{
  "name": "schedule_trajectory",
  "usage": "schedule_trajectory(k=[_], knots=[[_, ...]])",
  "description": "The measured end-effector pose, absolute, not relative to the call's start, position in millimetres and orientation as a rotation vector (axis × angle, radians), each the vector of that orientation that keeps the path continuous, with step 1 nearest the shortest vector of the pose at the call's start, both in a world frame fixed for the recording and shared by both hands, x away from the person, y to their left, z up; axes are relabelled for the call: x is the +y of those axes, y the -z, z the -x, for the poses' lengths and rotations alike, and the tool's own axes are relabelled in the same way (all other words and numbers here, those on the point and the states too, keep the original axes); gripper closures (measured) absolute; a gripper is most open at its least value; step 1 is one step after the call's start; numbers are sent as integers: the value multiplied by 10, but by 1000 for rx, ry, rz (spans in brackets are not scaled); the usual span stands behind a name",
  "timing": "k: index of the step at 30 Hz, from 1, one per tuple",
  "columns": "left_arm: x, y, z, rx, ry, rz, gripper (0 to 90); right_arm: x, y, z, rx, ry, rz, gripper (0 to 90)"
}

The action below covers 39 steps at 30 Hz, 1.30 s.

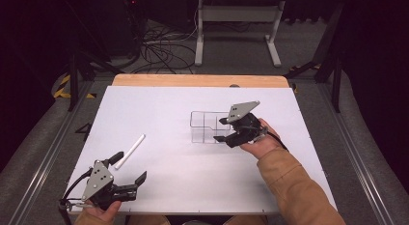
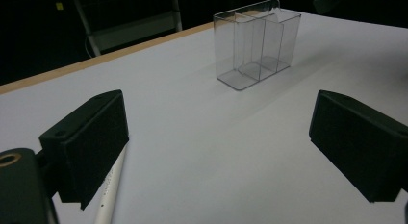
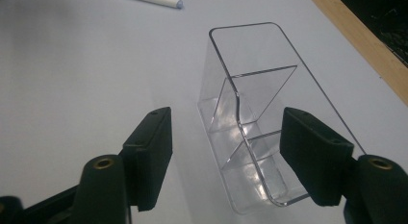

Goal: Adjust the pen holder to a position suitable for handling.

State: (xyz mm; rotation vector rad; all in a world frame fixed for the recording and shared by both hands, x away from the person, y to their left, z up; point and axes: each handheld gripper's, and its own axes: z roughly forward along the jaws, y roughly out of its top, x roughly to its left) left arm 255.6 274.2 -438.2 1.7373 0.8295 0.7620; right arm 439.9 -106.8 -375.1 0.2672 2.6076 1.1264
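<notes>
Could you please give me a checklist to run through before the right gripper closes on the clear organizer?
1. Clear organizer stands upright on the table: ok.
2. Right gripper jaws straddle the organizer's near end: ok.
3. Pads pressing its walls: not ok, gaps on both sides.
4. Organizer compartments empty: ok.
5. White pen lies apart from the organizer: ok.
6. Left gripper open, holding nothing: ok.

The left hand-held gripper (image 1: 130,168) rests low near the front left corner of the counter (image 1: 159,99), its jaws wide apart. The right hand-held gripper (image 1: 224,129), held by a hand (image 1: 260,143) in a tan sleeve, points left with jaws partly open.
</notes>
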Motion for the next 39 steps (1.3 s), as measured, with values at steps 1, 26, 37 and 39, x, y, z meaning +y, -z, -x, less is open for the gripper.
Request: schedule_trajectory(k=[1,26,37,39], knots=[[2739,4382,-2557,829,-760,-1739,74,-1032,3766,-4431,2619,-1101,-253,390],[2732,4398,-2569,823,-758,-1755,74,-679,3946,-4679,2685,-885,-145,633],[2734,4403,-2570,824,-755,-1754,74,-567,4035,-4739,2716,-847,-138,672],[2735,4403,-2570,824,-755,-1754,74,-550,4051,-4741,2717,-845,-147,669]])
